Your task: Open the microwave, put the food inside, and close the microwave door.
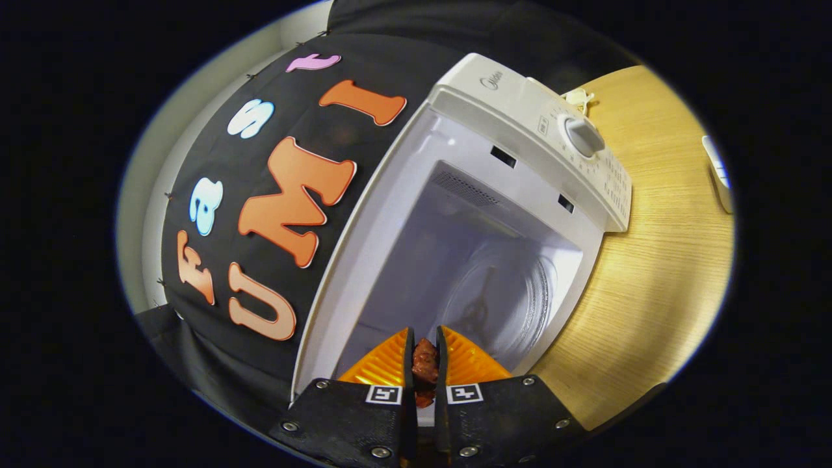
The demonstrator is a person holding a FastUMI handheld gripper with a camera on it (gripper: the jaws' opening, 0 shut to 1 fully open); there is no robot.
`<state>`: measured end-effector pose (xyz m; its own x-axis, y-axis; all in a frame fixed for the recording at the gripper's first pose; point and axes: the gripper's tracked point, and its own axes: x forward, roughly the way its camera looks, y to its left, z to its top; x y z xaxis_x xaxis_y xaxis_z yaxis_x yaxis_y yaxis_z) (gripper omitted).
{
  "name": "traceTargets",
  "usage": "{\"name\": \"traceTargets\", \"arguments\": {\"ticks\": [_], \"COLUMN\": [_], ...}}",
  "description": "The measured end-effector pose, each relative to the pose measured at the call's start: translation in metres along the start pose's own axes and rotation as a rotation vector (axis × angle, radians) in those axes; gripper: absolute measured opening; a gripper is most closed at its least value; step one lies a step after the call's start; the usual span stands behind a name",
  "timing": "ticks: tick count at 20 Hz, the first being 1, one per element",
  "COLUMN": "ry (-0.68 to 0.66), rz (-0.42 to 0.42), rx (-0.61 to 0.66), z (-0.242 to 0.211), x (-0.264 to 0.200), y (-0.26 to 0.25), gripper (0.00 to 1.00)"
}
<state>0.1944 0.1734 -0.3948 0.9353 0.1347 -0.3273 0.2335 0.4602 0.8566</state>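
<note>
A white microwave (520,110) stands on a wooden table (656,260), and the whole view is rolled to one side. Its cavity (468,253) stands open, with the glass turntable (513,299) resting inside. The door itself is hidden. My gripper (425,354) hovers just in front of the cavity mouth, pointing in. Both fingers press on a small reddish-brown piece of food (425,363) held between them. The turntable lies just beyond the fingertips.
The control panel with a round knob (583,135) sits beside the cavity. A small pale object (578,99) lies on the table behind the microwave. A white flat thing (718,170) rests at the table's far side. Black cloth wall (214,156) rises behind.
</note>
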Motion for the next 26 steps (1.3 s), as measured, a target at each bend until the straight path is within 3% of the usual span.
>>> {"name": "traceTargets", "arguments": {"ticks": [8,11,13,15,16,20,22,26], "ry": [0.022,0.042,0.014,0.002,-0.002,-0.047,-0.044,-0.083], "rz": [-0.07,-0.099,-0.119,-0.126,-0.134,-0.153,-0.178,-0.194], "rx": [-0.022,-0.032,-0.067,-0.087,-0.099,-0.193,-0.256,-0.39], "z": [-0.039,-0.048,-0.04,-0.033,-0.03,-0.011,-0.005,0.026], "x": [0.051,0.059,0.057,0.053,0.051,0.034,0.018,-0.034], "y": [-0.02,-0.025,-0.027,-0.026,-0.027,-0.025,-0.028,-0.018], "gripper": [0.11,0.16,0.27,0.46,0.62,0.9,0.97,0.98]}}
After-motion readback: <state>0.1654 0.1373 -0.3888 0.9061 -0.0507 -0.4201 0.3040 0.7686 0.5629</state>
